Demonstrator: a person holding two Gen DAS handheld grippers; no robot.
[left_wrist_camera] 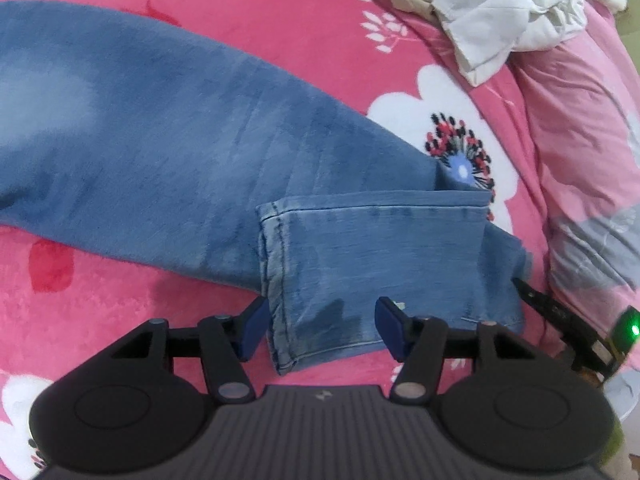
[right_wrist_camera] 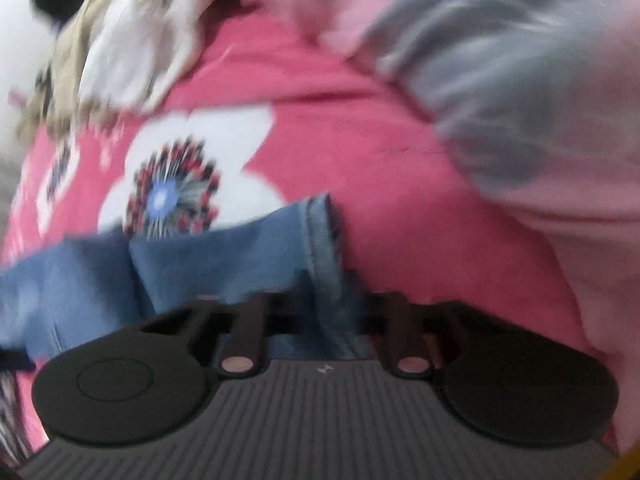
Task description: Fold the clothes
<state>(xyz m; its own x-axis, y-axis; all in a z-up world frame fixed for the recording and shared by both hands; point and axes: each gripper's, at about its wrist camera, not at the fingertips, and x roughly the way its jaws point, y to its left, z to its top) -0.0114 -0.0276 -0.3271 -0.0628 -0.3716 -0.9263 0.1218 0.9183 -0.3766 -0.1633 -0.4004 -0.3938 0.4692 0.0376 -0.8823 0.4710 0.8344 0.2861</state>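
Observation:
A pair of blue jeans (left_wrist_camera: 160, 140) lies across a pink floral blanket (left_wrist_camera: 304, 28), one leg running from the left down to the lower right. Its end is folded over, so the hem cuff (left_wrist_camera: 360, 260) faces me. My left gripper (left_wrist_camera: 322, 328) is open low over that cuff, with the denim between its blue pads (left_wrist_camera: 394, 328) and not pinched. In the blurred right wrist view, the hem (right_wrist_camera: 316, 240) bunches into my right gripper (right_wrist_camera: 320, 308), which is shut on it. The cloth hides its fingertips. The right gripper (left_wrist_camera: 560, 316) also shows at the cuff's right corner.
A heap of white and beige clothes (left_wrist_camera: 500, 12) lies at the far right of the bed, also seen as a blurred heap of clothes (right_wrist_camera: 120, 40). A pale pink and grey quilt (left_wrist_camera: 580, 140) rises along the right side, close to the right gripper, and the same quilt (right_wrist_camera: 520, 80) fills that view's upper right.

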